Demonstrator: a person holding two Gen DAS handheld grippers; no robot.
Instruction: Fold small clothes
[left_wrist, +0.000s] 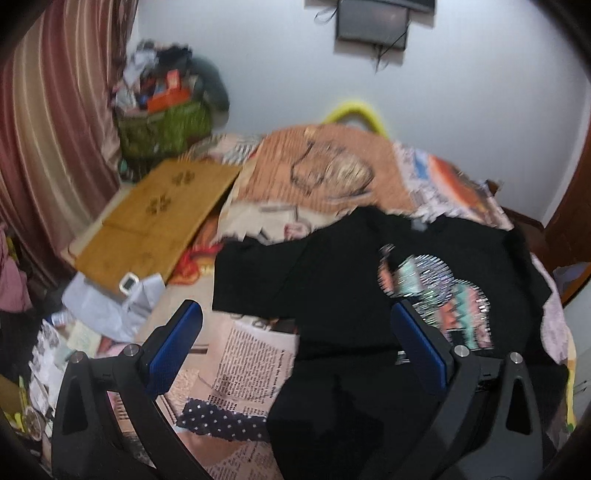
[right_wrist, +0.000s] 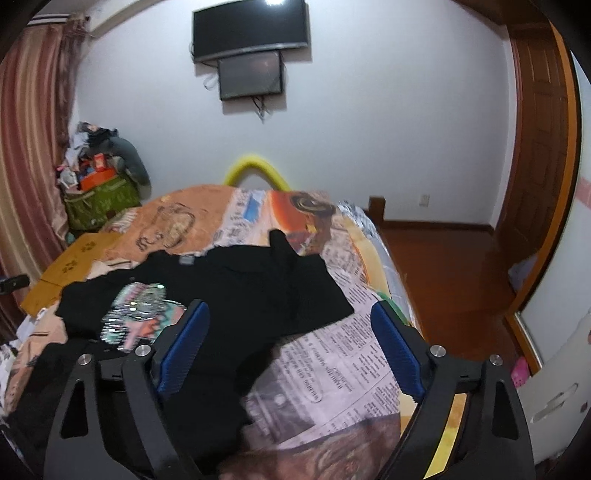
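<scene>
A small black T-shirt (left_wrist: 332, 280) with a glittery print lies spread on the newspaper-patterned bedcover (left_wrist: 243, 365), neck toward the wall. My left gripper (left_wrist: 295, 321) hovers open above the shirt's left sleeve and lower body, nothing between its blue pads. The same shirt (right_wrist: 251, 291) shows in the right wrist view, its right sleeve pointing toward the bed's far side. My right gripper (right_wrist: 291, 325) stands open over that sleeve and the shirt's right edge, not touching the cloth as far as I can see. Both views are slightly blurred.
A yellow-brown flat board (left_wrist: 155, 218) lies at the left of the bed, with a green bag of clutter (left_wrist: 162, 125) behind it. Striped curtains (left_wrist: 48, 147) hang on the left. A wooden floor (right_wrist: 450, 273) and door (right_wrist: 535, 147) are on the right. Screens (right_wrist: 251, 48) hang on the wall.
</scene>
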